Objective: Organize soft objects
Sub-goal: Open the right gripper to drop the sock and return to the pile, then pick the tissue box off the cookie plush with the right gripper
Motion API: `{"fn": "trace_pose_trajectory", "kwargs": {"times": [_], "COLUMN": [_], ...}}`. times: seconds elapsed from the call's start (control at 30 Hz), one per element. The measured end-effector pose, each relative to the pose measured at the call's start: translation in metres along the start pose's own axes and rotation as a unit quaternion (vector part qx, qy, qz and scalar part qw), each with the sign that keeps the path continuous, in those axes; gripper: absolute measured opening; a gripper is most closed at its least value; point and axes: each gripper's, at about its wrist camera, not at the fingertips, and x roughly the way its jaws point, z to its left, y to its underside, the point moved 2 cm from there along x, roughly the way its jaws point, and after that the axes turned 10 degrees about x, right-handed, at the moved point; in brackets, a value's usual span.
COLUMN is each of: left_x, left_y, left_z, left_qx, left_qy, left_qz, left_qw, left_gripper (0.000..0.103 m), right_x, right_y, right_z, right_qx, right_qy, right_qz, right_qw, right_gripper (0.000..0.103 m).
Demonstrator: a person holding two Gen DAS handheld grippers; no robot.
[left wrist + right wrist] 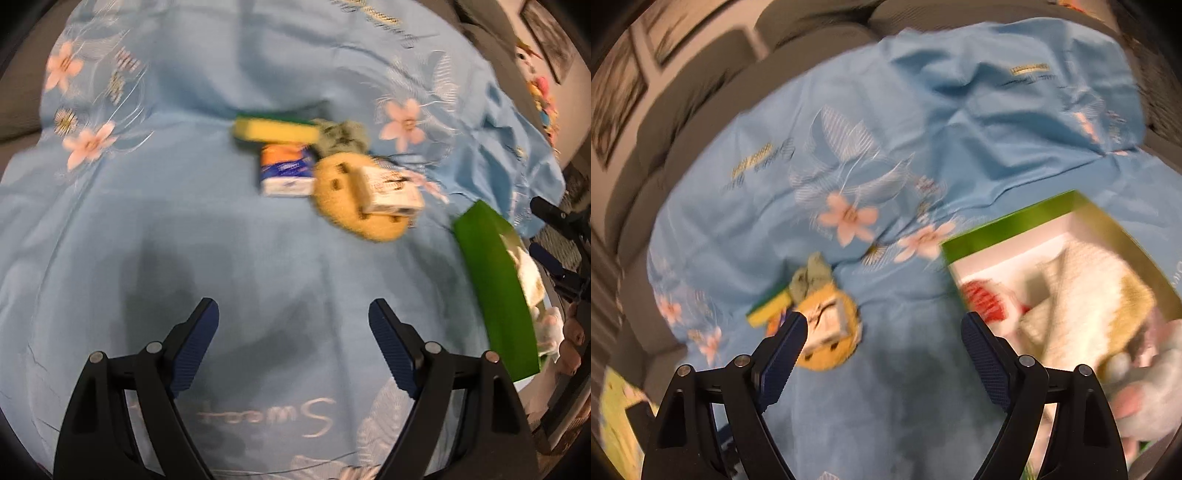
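Left tongs [291, 334] angled down (spread wide), right tongs [882, 345] likewise

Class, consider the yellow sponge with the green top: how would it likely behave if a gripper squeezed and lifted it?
The sponge looks foamy, so it probably compresses and weighs little. Its flat, blocky shape suggests it won't roll.
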Motion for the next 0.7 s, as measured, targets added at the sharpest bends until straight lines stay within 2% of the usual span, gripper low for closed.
{"fn": "trace_pose_trajectory", "kwargs": {"times": [0.13, 0.23, 0.33, 0.57, 0.7], "left_x": [-0.003, -0.007, -0.003, -0.003, 0.000], "left_y": [-0.003, -0.006, -0.006, -0.007, -0.006], "left_z": [0.015, 0.027, 0.032, 0.026, 0.027], "left_qx": [-0.017, -0.038, -0.052, -0.042, -0.040], "left_qy": [-0.018, -0.017, -0.020, -0.003, -0.004], "left_qz": [0.003, -0.008, 0.005, 0.006, 0.012], "left_qw": [0.9997, 0.9991, 0.9984, 0.9991, 0.9991], "left_gripper": [0.083, 0.083, 0.083, 0.083, 0.083], "right_x": [0.037, 0.069, 0.095, 0.149, 0.161], "right_y": [0.022, 0.037, 0.044, 0.046, 0.048], "right_z": [0.030, 0.048, 0.059, 0.080, 0.084], "right_qx": [-0.059, -0.099, -0.142, -0.179, -0.182], "right_qy": [0.007, 0.042, 0.064, 0.072, 0.061], "right_qz": [0.051, 0.069, 0.082, 0.097, 0.101], "right_qw": [0.997, 0.992, 0.984, 0.976, 0.976], "right_gripper": [0.086, 0.086, 0.086, 0.086, 0.086]}}
